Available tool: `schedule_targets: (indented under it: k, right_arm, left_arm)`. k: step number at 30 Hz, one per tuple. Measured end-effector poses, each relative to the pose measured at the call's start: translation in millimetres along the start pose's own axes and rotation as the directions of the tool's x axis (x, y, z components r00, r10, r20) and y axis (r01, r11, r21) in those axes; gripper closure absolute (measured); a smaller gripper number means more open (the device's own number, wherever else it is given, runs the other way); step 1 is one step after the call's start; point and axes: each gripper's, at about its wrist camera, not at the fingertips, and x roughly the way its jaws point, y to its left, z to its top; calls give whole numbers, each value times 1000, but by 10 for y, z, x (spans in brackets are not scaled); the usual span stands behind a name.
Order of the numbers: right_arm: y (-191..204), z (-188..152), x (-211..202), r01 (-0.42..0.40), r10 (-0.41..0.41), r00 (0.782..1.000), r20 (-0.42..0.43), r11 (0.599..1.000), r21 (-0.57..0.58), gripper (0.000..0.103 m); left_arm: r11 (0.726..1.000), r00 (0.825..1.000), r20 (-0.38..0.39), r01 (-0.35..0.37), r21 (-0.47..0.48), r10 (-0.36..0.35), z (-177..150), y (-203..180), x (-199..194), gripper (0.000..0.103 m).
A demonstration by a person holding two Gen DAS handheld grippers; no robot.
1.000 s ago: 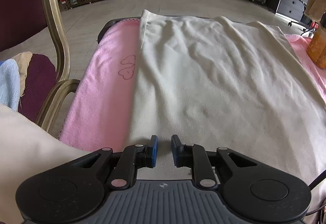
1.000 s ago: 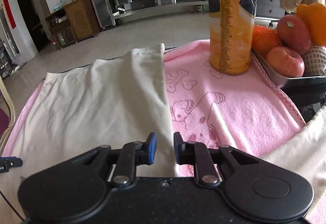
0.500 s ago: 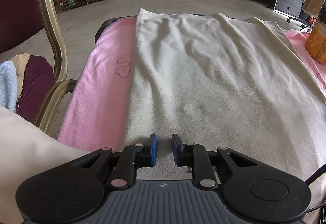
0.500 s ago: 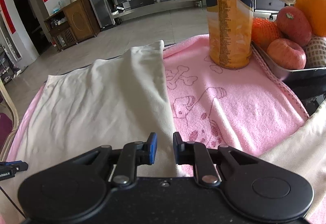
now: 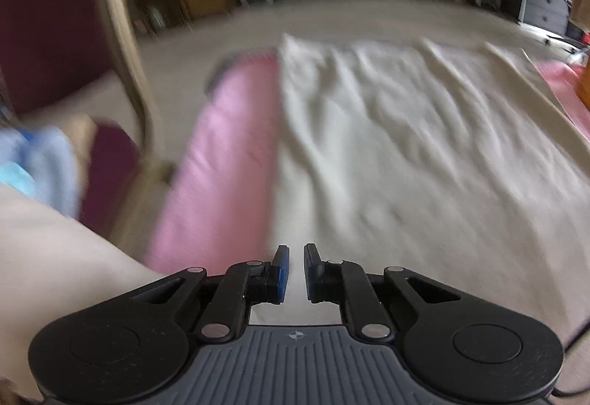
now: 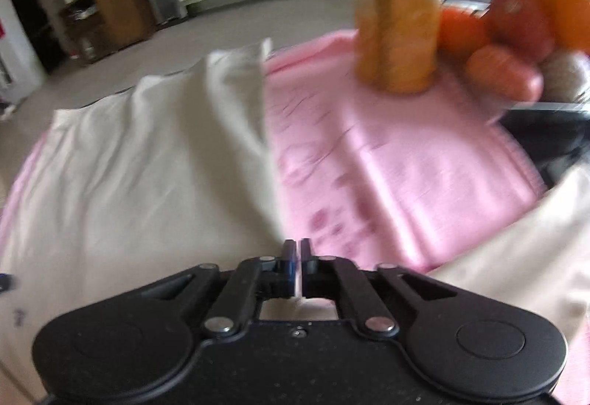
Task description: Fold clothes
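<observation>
Now the right tool pinches the cream cloth at lower centre; the left tool stands slightly spread.

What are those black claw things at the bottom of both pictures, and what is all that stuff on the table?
They are two pinching tools that a person holds, one in each hand. Each has a camera looking along its fingers. The left gripper has a small gap. The right gripper is nearly pinched together at the edge of the cream cloth, though the blur hides whether it grips. The cloth lies on a pink towel. Behind stand an orange packet and some fruit.
</observation>
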Motion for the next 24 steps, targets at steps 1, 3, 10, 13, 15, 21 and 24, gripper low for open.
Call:
schedule_targets:
  k: [1, 3, 10, 13, 15, 21, 24]
  right_arm:
    - [-9, 15, -34, 10, -10, 1000, 14, 1000, 1, 99]
    - [0, 48, -113, 9, -9, 999, 43, 1000, 3, 99]
    - [148, 363, -781, -111, 113, 975, 193, 994, -20, 98]
    - [244, 498, -1020, -133, 139, 958, 250, 990, -39, 98]
    - [307, 534, -1133, -135, 144, 947, 287, 990, -49, 97]
    - [382, 490, -1112, -128, 135, 940, 313, 991, -45, 94]
    - [386, 519, -1036, -143, 148, 947, 284, 989, -37, 94]
  left_arm:
    - [999, 999, 38, -31, 7, 31, 21, 6, -67, 93]
    - [1000, 996, 80, -28, -6, 28, 74, 44, -183, 93]
    - [997, 987, 163, 22, -69, -11, 228, 220, -484, 91]
    - [994, 980, 195, 47, -97, -28, 293, 299, -606, 90]
    - [991, 976, 216, 63, -114, -38, 334, 350, -683, 90]
    - [993, 981, 193, 43, -113, -21, 325, 385, -606, 90]
    - [991, 980, 195, 53, -126, -28, 343, 411, -612, 87]
